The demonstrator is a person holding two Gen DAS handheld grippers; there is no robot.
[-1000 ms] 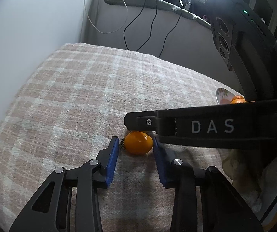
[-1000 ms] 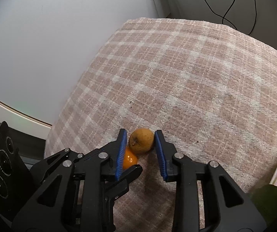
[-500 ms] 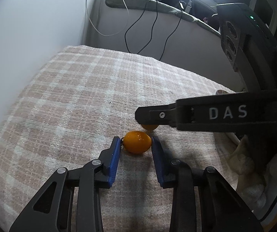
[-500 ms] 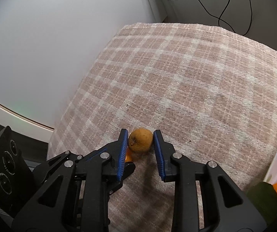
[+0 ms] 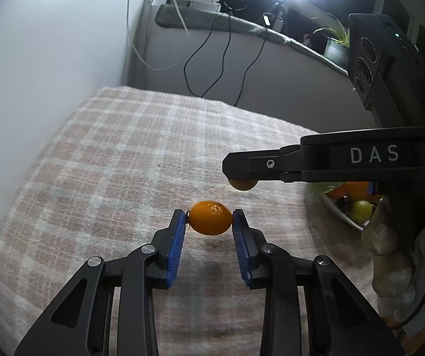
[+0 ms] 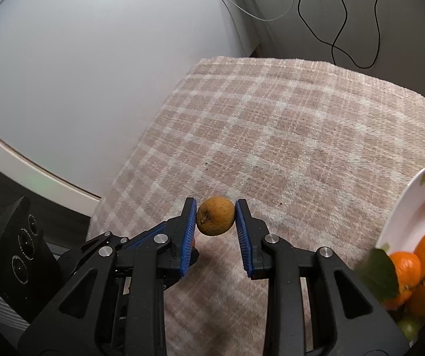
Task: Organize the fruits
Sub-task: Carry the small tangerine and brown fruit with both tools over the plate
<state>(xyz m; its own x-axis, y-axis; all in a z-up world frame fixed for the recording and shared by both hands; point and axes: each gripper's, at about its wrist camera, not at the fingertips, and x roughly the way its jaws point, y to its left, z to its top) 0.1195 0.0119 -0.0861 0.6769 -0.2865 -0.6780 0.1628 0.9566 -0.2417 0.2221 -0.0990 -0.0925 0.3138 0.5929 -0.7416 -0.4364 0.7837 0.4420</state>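
1. Gripping a bright orange kumquat (image 5: 210, 218) in the left hand-held gripper (image 5: 209, 222), above the checked cloth (image 5: 117, 160).
2. Clamping a dull brownish kumquat (image 6: 216, 216) in the right hand-held gripper (image 6: 216, 218), left of the fruit plate (image 6: 414, 207).

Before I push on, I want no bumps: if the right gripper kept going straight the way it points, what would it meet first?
Probably the checked cloth: the right gripper, shut on the dull orange fruit, points down at bare cloth. Depth is unclear.
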